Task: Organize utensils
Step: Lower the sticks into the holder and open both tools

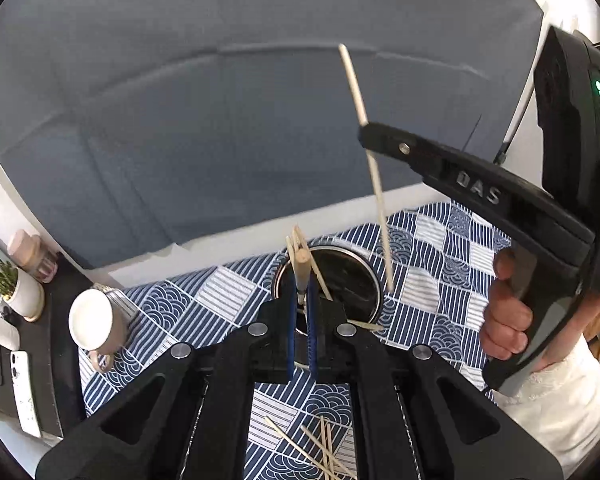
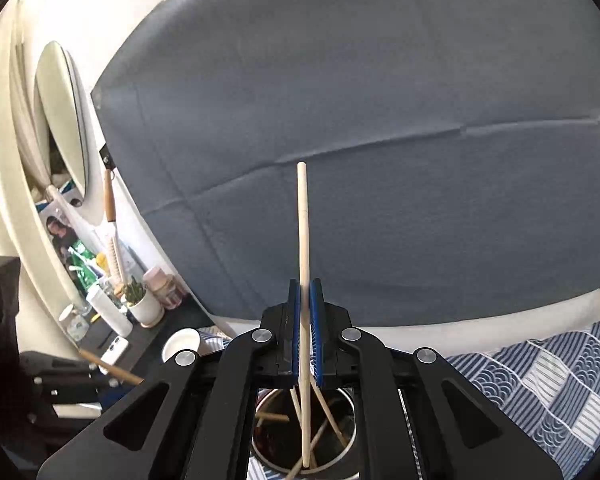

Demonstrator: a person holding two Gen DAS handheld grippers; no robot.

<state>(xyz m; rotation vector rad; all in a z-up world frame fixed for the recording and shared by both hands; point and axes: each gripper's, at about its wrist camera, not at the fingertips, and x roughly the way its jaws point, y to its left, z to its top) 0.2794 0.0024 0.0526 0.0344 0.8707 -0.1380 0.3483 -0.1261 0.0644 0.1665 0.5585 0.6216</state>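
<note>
So you've got a chopstick pinched in each gripper right now. Your left gripper (image 1: 303, 286) has its blue pads pressed together on a pale wooden chopstick (image 1: 302, 270) that sticks up toward the lens, right over the round metal holder (image 1: 370, 280). A few thin sticks already lean inside that holder. Your right gripper (image 2: 308, 292) is clamped on a long chopstick (image 2: 303, 240) too — it stands nearly upright, its lower end down inside the holder's mouth (image 2: 350, 444) among the other sticks.

From the left wrist view you can see your right hand (image 1: 506, 316) wrapped around the black handle, white sleeve (image 1: 560, 412) behind it.

The surface is a tablecloth (image 1: 236, 292) in navy and white — checked panels of stripes and wave patterns. Some loose thin sticks (image 1: 324, 452) lie on it at the near edge. A white mug (image 1: 94, 322) lies tipped on its side on the cloth to the left of the holder.

Behind the table there's a big grey-blue sheet (image 2: 380, 120) with creases. Off to the left is a dark shelf with a small potted plant (image 2: 142, 304), a pink jar (image 2: 162, 282), a white phone (image 1: 24, 388), and an oval mirror (image 2: 62, 112) on the wall.
</note>
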